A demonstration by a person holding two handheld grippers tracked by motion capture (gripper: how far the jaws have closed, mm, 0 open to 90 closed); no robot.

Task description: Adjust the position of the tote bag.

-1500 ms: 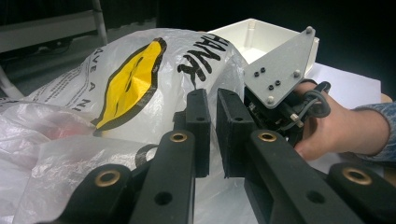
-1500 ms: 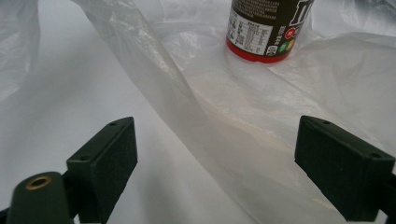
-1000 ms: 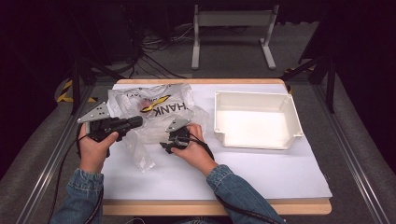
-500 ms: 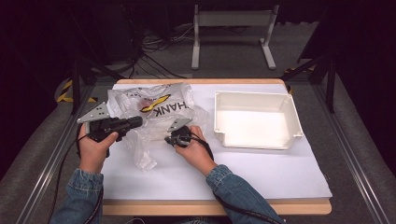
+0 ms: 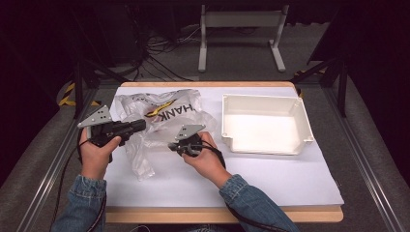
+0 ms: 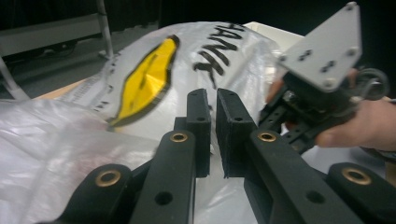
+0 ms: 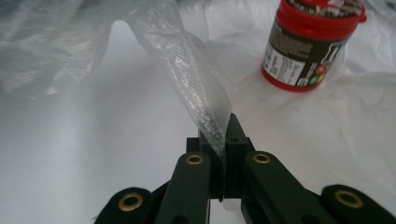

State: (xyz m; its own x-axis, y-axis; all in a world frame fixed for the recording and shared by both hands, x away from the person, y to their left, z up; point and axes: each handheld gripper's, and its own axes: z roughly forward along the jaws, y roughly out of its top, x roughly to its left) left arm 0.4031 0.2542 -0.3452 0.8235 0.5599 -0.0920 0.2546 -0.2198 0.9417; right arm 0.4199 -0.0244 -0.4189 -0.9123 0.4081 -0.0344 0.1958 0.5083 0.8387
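Plastic bag (image 5: 159,118): film pinched in both the left gripper (image 5: 140,124) and right gripper (image 5: 173,146), strip running toward eleven o'clock; red jar (image 7: 310,42) at one o'clock.

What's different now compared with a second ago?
The right gripper has closed its jaws on a strip of the clear plastic bag and begun lifting it off the table, moving a little toward the white tray. The left gripper stayed where it was, jaws nearly together against the bag. The tray and the red-lidded jar have not moved.
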